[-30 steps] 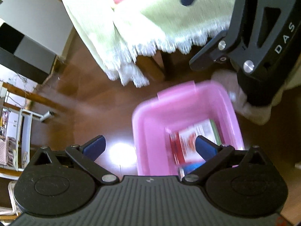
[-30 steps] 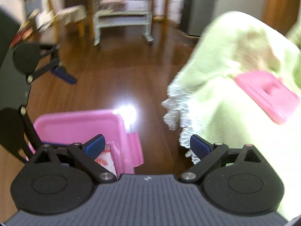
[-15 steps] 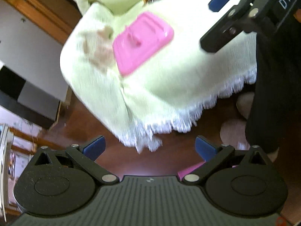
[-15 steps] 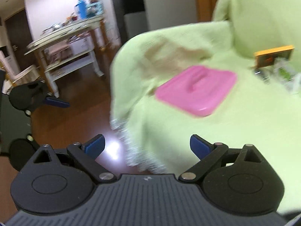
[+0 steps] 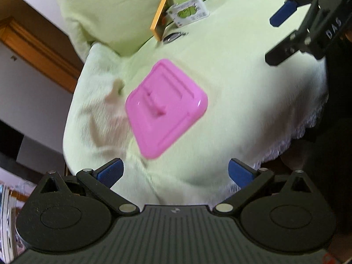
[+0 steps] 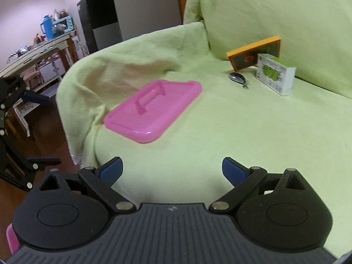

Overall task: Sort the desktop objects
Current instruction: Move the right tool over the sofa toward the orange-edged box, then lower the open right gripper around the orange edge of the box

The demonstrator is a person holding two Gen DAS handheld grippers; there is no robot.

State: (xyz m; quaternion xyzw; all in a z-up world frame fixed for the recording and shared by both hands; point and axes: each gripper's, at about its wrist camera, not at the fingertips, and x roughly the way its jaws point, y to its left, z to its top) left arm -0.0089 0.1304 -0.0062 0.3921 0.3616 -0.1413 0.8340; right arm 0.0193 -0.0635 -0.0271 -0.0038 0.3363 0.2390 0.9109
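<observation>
A pink lid (image 5: 166, 107) (image 6: 154, 107) with a moulded handle lies flat on the pale green cloth (image 6: 242, 132) over the table. At the back stand an orange box (image 6: 255, 52) (image 5: 160, 19), a white and green box (image 6: 276, 73) (image 5: 190, 14) and a dark key fob (image 6: 237, 78) (image 5: 172, 37). My left gripper (image 5: 175, 172) is open and empty, short of the lid. My right gripper (image 6: 172, 170) is open and empty over the cloth, with the lid ahead and to its left. It shows in the left wrist view (image 5: 283, 33) too, at the top right.
A pink bin corner (image 6: 11, 239) peeks in at the bottom left. Dark wooden floor (image 6: 33, 154) lies left of the table. A white cart table (image 6: 37, 55) and a black cabinet (image 6: 99, 19) stand further back. The left gripper (image 6: 19, 118) is seen at the left edge.
Both grippers have swung up from the pink bin on the floor to the table top. The lid and the boxes have come into view. Both stayed open.
</observation>
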